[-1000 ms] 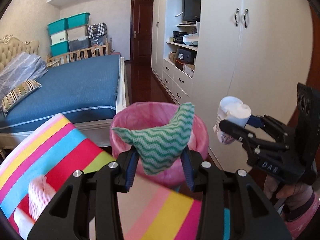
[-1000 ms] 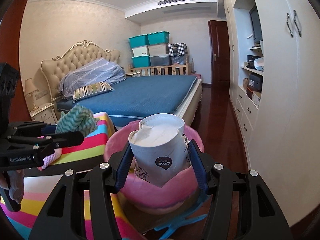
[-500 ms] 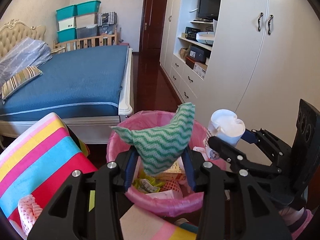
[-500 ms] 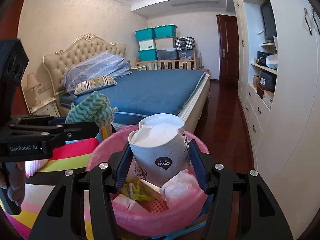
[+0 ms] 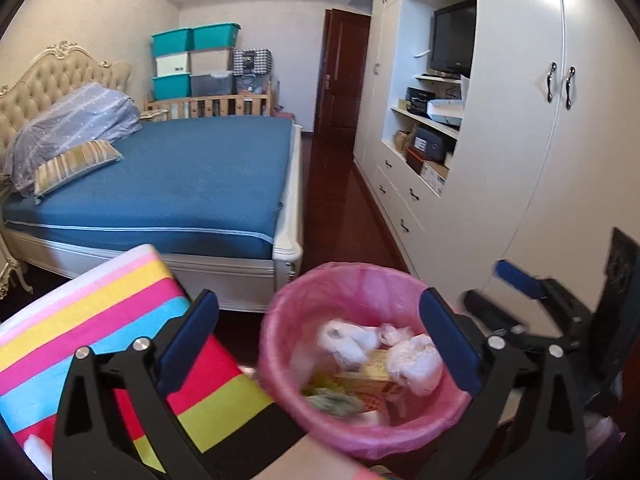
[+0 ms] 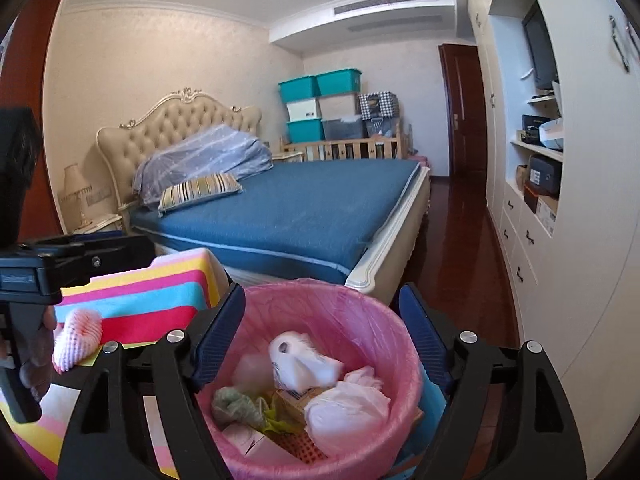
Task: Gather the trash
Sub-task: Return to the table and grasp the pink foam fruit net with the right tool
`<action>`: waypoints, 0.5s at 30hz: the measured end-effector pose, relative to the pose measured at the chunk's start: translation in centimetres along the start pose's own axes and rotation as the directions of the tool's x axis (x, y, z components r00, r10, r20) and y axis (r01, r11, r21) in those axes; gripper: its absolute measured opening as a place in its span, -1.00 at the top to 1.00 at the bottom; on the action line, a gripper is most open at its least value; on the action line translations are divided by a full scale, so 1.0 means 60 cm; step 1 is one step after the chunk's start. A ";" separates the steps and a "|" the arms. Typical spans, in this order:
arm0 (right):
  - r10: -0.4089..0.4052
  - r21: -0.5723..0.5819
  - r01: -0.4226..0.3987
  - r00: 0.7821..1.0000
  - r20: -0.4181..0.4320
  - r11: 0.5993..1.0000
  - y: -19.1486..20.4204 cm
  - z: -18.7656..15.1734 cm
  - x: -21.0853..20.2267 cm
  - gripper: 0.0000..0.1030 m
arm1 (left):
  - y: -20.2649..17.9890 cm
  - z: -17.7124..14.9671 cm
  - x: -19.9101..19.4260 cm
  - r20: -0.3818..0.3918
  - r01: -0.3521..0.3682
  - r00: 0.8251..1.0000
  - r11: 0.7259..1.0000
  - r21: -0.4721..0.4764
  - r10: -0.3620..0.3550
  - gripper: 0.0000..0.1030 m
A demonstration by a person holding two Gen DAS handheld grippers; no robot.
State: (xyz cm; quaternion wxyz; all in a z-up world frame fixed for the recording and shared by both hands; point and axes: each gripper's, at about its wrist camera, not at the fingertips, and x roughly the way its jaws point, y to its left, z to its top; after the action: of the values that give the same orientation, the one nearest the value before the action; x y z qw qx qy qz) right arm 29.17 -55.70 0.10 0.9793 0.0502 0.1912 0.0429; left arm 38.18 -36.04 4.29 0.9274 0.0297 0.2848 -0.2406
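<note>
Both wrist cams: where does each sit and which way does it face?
Left wrist: on the left claw, looking along its open fingers, down into the pink-lined bin; the right claw shows at right.
Right wrist: on the right claw, fingers apart, facing the same bin; the left claw and a hand show at left.
Shared: bin, striped cloth, bed, wardrobe.

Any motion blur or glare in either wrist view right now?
Left wrist: the pink-lined bin and its trash are smeared, bed sharp. Right wrist: paper cup and green cloth in the bin blurred; ceiling light blown out at top. Both fisheye-bent.
</note>
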 end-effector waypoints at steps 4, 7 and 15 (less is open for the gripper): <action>-0.008 -0.007 0.008 1.000 -0.004 1.000 0.017 0.006 -0.034 -0.51 | 0.046 -0.016 -0.031 -0.014 -0.044 0.999 0.999 -0.022 0.044 -0.91; -0.012 -0.002 0.012 1.000 -0.019 1.000 0.030 0.008 -0.049 -0.53 | 0.085 -0.039 -0.065 -0.007 -0.078 0.997 0.996 -0.038 0.078 -0.91; 0.027 0.014 -0.027 0.998 -0.048 1.000 0.121 -0.006 -0.081 -0.55 | 0.183 -0.109 -0.198 0.052 -0.206 0.977 0.979 -0.015 0.206 -0.91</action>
State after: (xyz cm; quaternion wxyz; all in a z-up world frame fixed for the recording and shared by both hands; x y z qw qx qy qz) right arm 24.04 -48.99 2.40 0.9735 0.0583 0.2141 0.0560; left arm 31.37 -19.98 4.37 0.9548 0.0479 0.2565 -0.1426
